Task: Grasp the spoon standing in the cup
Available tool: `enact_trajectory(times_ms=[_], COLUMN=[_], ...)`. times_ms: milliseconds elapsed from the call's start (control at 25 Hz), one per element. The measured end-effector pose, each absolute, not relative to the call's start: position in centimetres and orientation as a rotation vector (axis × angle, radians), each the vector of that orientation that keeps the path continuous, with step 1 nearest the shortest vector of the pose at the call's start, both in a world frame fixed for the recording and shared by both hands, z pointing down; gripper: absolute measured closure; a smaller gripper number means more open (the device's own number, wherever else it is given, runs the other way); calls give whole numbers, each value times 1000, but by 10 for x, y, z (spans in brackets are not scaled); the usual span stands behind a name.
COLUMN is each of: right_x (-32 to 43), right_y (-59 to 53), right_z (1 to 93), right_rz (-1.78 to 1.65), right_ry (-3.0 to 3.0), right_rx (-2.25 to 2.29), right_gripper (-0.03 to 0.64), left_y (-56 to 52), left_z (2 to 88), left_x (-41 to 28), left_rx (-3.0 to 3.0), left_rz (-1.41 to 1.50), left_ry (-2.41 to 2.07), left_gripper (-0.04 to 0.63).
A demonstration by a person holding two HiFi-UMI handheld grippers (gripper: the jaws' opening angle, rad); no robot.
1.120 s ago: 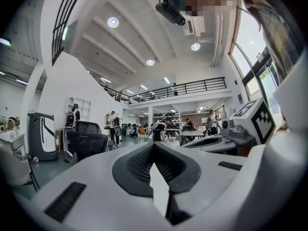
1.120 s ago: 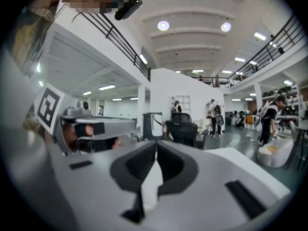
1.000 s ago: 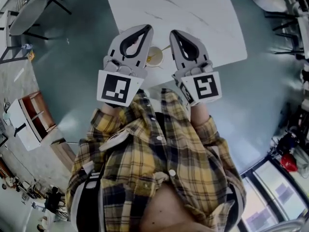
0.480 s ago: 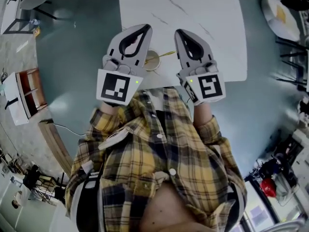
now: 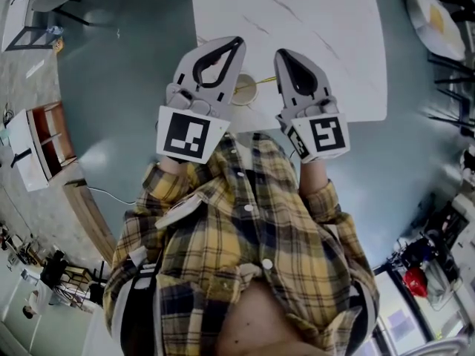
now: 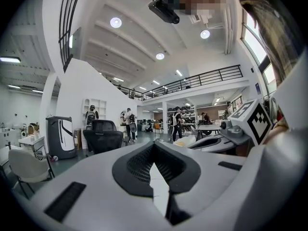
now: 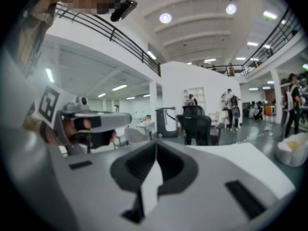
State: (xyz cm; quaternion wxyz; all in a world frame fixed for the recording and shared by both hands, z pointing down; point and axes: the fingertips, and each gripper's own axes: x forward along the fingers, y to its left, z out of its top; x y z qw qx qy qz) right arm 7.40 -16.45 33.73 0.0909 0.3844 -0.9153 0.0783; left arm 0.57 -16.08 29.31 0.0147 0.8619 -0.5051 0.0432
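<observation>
A pale cup (image 5: 246, 91) stands near the front edge of the white marble table (image 5: 312, 21), with a gold spoon (image 5: 255, 81) leaning out of it to the right. My left gripper (image 5: 237, 42) is held up just left of the cup and hides part of it. Its jaws are shut and empty, tips meeting (image 6: 154, 146). My right gripper (image 5: 285, 53) hovers just right of the cup, also shut with nothing in it (image 7: 155, 147). Both gripper views point level into the hall, so neither shows cup or spoon.
The table's front edge (image 5: 297, 124) lies right under both grippers, with teal floor around it. A wooden shelf unit (image 5: 44, 136) is at the left and another table (image 5: 438, 21) at the top right. A black office chair (image 6: 102, 138) and several people stand far off.
The head view has shifted a little, so the table and cup sit slightly further right. Both grippers stay shut, side by side around the cup.
</observation>
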Motion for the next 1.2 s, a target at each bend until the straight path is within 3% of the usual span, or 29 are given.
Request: enact_trajectory(times_ms=[1200], right_x=[95], right_y=[-143], right_z=[378], right_rz=[363], right_ry=[-2561], right_rx=[1288], right_gripper=[578], left_y=[-150], left_z=[330], left_x=[26], left_rx=[2718], left_rz=[114], left_ry=[-1369], left_gripper=[580])
